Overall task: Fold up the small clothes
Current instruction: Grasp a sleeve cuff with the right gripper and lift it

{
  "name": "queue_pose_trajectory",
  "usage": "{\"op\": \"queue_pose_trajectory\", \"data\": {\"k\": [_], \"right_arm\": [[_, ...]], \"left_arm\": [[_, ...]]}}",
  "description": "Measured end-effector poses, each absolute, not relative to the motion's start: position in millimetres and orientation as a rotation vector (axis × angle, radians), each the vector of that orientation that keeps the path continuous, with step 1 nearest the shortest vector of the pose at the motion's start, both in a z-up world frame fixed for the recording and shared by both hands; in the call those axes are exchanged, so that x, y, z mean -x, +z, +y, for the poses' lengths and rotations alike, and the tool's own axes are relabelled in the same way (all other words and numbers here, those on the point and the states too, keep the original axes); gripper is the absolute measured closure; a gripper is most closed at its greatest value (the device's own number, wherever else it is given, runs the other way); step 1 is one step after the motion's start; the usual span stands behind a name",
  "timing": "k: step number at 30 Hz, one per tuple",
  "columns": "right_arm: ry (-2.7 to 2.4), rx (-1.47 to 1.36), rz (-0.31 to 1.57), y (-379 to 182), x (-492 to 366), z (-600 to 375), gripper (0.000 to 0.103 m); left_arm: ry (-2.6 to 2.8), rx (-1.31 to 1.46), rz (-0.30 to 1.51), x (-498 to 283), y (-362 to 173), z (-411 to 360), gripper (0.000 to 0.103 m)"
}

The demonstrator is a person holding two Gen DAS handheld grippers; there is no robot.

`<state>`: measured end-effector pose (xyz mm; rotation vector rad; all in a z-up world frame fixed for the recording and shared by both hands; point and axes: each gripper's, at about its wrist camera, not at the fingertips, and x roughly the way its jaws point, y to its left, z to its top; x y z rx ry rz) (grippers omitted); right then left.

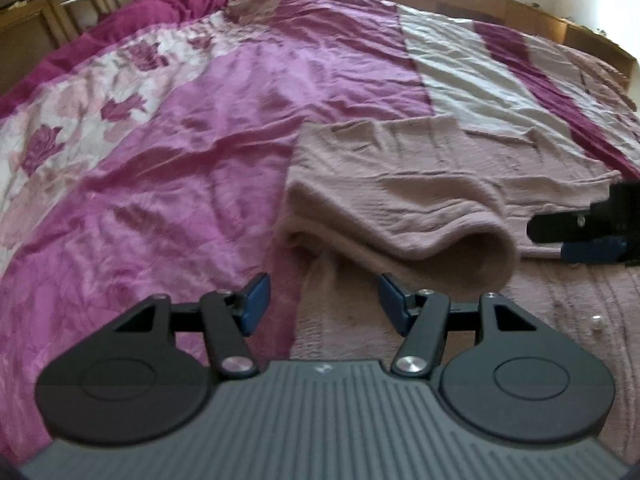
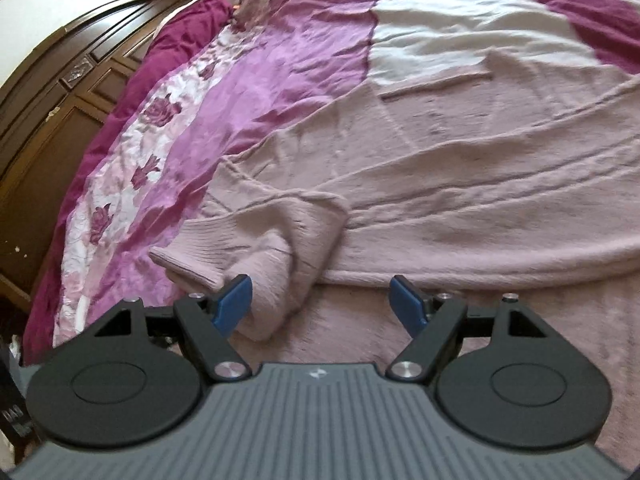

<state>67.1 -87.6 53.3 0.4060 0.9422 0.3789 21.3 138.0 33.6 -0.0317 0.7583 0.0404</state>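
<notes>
Left wrist view: left tongs spread, empty, over the mauve sweater lying part-folded on the bed; right tongs cut off at the frame edge. Right wrist view: right tongs spread, empty; sweater sleeve bunched, partly hidden behind one blue fingertip.

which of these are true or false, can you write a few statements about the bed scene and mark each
1. The left claw is open and grips nothing. True.
2. The pink sweater lies on a wooden table. False: it lies on the bedspread.
3. The sleeve is folded over the sweater. True.
4. The right claw is clamped on the sleeve. False: it is open, gripping nothing.
5. The bedspread is plain blue. False: it is purple with flowers.
</notes>
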Motion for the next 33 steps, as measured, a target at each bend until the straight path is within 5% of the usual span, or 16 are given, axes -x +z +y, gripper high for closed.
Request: {"op": "queue_pose_trajectory", "data": {"k": [9,14,16,27,33], "right_arm": [[0.406,-0.436,1.018,37.6,-108.5,-56.8,0.031],[0.405,-0.401,1.042,34.7,-120.9,-46.6,0.077],[0.415,-0.389,1.031,38.1,-122.0,-46.9,0.083],[0.406,-0.25,0.765,106.3,-112.7,-69.8,0.085],[0.316,-0.201,0.775,86.6,-113.9,-100.1,0.085]], "left_arm": [[0.101,0.059,0.769,-34.1,22.9,150.7,0.042],[0.107,0.065,0.76,-44.8,20.8,150.1,0.042],[0.109,0.062,0.759,-48.4,19.9,148.5,0.042],[0.106,0.04,0.755,-56.2,14.1,146.3,0.042],[0.106,0.039,0.761,-56.9,12.1,146.1,0.041]]}}
